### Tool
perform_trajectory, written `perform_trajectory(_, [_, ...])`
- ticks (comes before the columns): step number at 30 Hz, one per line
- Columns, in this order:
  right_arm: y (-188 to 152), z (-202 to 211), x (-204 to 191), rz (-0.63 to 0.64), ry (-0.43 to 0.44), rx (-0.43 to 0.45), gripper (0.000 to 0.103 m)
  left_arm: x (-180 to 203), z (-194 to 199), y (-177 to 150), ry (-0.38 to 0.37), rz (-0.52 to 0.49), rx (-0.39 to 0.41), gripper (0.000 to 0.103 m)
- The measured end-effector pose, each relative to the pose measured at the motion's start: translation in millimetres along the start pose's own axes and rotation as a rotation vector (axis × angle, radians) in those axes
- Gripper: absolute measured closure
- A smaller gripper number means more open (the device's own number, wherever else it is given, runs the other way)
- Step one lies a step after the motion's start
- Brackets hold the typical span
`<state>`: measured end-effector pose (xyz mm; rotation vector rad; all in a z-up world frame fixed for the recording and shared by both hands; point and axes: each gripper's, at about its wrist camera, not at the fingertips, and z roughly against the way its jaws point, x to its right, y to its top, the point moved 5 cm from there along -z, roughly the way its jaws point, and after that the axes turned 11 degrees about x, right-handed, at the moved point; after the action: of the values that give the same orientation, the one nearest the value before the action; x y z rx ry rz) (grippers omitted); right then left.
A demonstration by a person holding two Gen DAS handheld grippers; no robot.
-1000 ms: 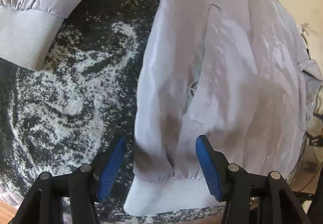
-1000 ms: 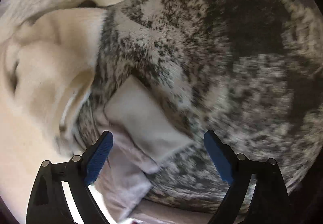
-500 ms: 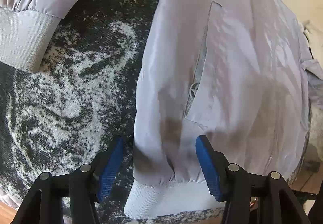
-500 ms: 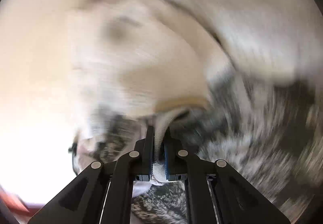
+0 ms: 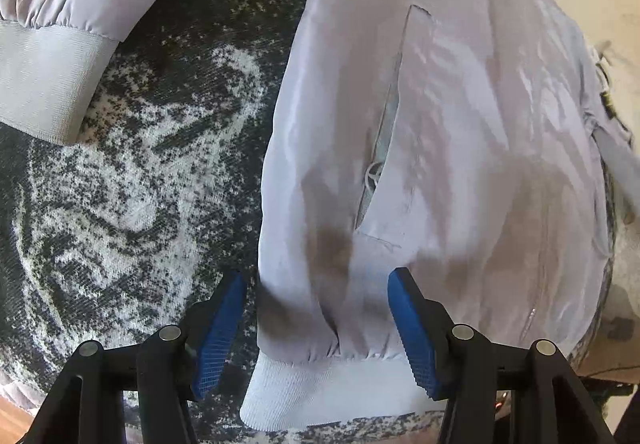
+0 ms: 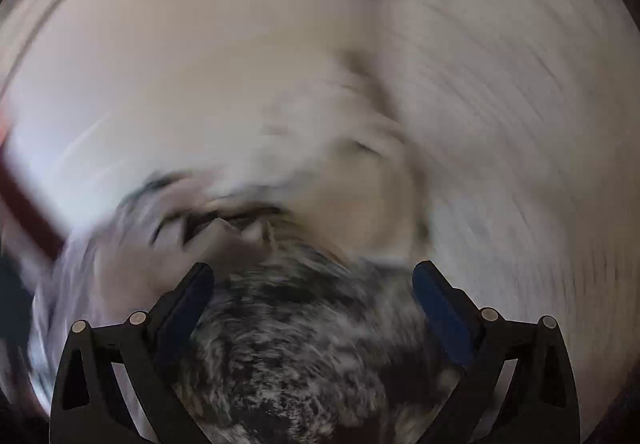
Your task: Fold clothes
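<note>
Item: lilac jacket flat on mottled blanket. My left gripper apart, straddling hem corner, ready to pinch. My right gripper opening, nothing between.

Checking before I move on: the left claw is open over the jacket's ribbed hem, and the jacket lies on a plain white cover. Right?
Not quite. The left claw is open over the jacket at its ribbed hem, but the cover is mottled black and white, not plain white. The left wrist view shows it.

Sharp, daylit left wrist view with soft shadows; right wrist view heavily motion-blurred, washed-out, dark-cornered fisheye edges.
</note>
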<state>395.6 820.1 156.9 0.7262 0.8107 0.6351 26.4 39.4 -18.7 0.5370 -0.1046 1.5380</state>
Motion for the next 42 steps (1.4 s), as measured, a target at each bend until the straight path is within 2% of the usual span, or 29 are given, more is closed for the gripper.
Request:
perform_trajectory(2, [-19.8,-1.6,43.9,-0.206,-0.127,-0.007,0.002,-1.7,-1.1,0.8,0.003,0.005,-0.003,0.041])
perform_trajectory(3, [-40.8,-3.4,66.2,-0.378,-0.153,-0.018,0.002,-2.7,-1.5,1.2,0.005,0.008,-0.005,0.041])
perform_trajectory(4, [-59.3,-5.7,75.2,-0.495,-0.160,-0.036,0.002,-4.0,-1.6,1.7,0.007,0.013,-0.005,0.041])
perform_trajectory(7, [-121.0,-19.6,88.2,-0.840,-0.109,-0.128,0.002,-4.7,-3.6,2.9,0.013,0.019,-0.007,0.041])
perform_trajectory(10, [-150.0,-41.9,66.8,-0.943,0.016,-0.152,0.002,-2.0,-5.3,2.2,0.017,0.007,-0.011,0.041])
perform_trajectory(12, [-148.4,-55.8,55.4,-0.929,0.044,-0.133,0.002,-2.2,-5.1,0.7,0.019,-0.001,-0.014,0.041])
perform_trajectory(15, [-134.7,-78.0,44.3,-0.938,0.035,-0.133,0.002,-6.2,-6.2,1.1,0.030,0.009,-0.018,0.041])
perform_trajectory(16, [-130.8,-86.4,40.7,-0.942,-0.021,-0.158,0.002,-8.6,-6.9,1.7,0.036,0.016,-0.020,0.041])
perform_trajectory(18, [-126.2,-100.1,31.6,-0.974,-0.128,-0.220,0.002,-10.7,-7.3,2.2,0.035,0.026,-0.024,0.041])
perform_trajectory(21, [-116.7,-124.3,-4.9,-0.942,-0.246,-0.447,0.002,-9.2,-6.4,1.9,0.042,0.008,-0.021,0.041])
perform_trajectory(23, [-104.7,-138.6,-37.6,-0.867,-0.256,-0.513,0.003,-7.0,-6.5,2.1,0.047,-0.007,-0.019,0.041])
perform_trajectory(25, [-93.9,-161.9,-68.5,-0.724,-0.274,-0.563,0.004,-4.3,-6.7,2.5,0.053,-0.024,-0.016,0.041])
perform_trajectory(29, [-102.2,-208.1,-77.0,-0.481,-0.473,-0.676,0.004,0.1,-4.3,1.8,0.047,-0.054,-0.009,0.041])
perform_trajectory(30, [-110.4,-216.4,-68.5,-0.432,-0.538,-0.706,0.006,0.2,-3.1,1.9,0.042,-0.055,-0.008,0.041])
perform_trajectory(31, [-117.8,-223.8,-60.6,-0.384,-0.599,-0.732,0.012,-0.2,-2.0,2.6,0.038,-0.053,-0.007,0.041])
perform_trajectory(32, [-120.0,-222.9,-59.6,-0.369,-0.610,-0.722,0.037,-1.0,-0.7,3.1,0.035,-0.051,-0.004,0.041])
perform_trajectory(33, [-122.2,-221.9,-58.7,-0.354,-0.622,-0.713,0.055,-1.8,0.6,3.6,0.032,-0.048,-0.001,0.041])
perform_trajectory(34, [-123.7,-220.4,-58.2,-0.340,-0.627,-0.698,0.088,-2.6,1.9,4.0,0.029,-0.045,0.001,0.041])
perform_trajectory(35, [-116.1,-212.1,-64.6,-0.339,-0.561,-0.617,0.097,-3.4,3.3,4.1,0.027,-0.044,0.003,0.041])
perform_trajectory(37, [-92.5,-182.2,-86.1,-0.325,-0.337,-0.417,0.100,-4.8,7.1,3.5,0.020,-0.042,0.008,0.041])
perform_trajectory(40, [-68.0,-99.4,-100.7,-0.255,-0.145,-0.149,0.102,-4.4,11.4,2.6,0.006,-0.040,0.016,0.041])
perform_trajectory(42, [-73.8,-53.2,-83.7,-0.278,-0.088,-0.016,0.102,-3.4,13.9,2.8,0.002,-0.040,0.024,0.041])
